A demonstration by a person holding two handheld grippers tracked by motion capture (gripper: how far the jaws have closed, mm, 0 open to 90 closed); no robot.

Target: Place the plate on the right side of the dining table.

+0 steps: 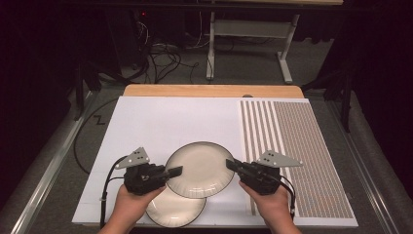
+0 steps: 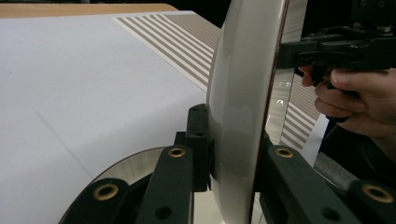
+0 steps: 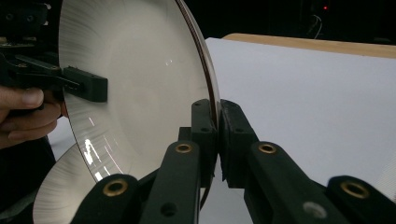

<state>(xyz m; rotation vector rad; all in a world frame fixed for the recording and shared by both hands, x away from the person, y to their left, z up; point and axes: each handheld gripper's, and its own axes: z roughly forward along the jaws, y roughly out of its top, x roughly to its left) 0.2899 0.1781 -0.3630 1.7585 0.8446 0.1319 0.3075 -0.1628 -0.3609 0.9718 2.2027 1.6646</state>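
Standing at the table (image 1: 209, 90): wooden top, mostly covered by a white sheet (image 1: 165, 126) with a striped and dotted panel (image 1: 302, 146) along its right side. Floor behind shows a tangle of cables (image 1: 165, 58) and a white frame leg (image 1: 287, 63).

Two white plates with dark rims sit at the near edge. The lower plate (image 1: 173, 210) lies flat on the sheet. The upper plate (image 1: 200, 169) overlaps its far edge and is gripped on both sides.

Left gripper (image 1: 174, 171): jaws clenched on the upper plate's left rim; in the left gripper view the rim (image 2: 243, 140) is pinched between both pads. Right gripper (image 1: 232, 165): jaws clenched on the right rim; the right gripper view shows the rim (image 3: 212, 116) clamped thin between the pads.

Each gripper is held in a hand, left hand (image 1: 134, 202) and right hand (image 1: 270, 202), entering from the near edge.
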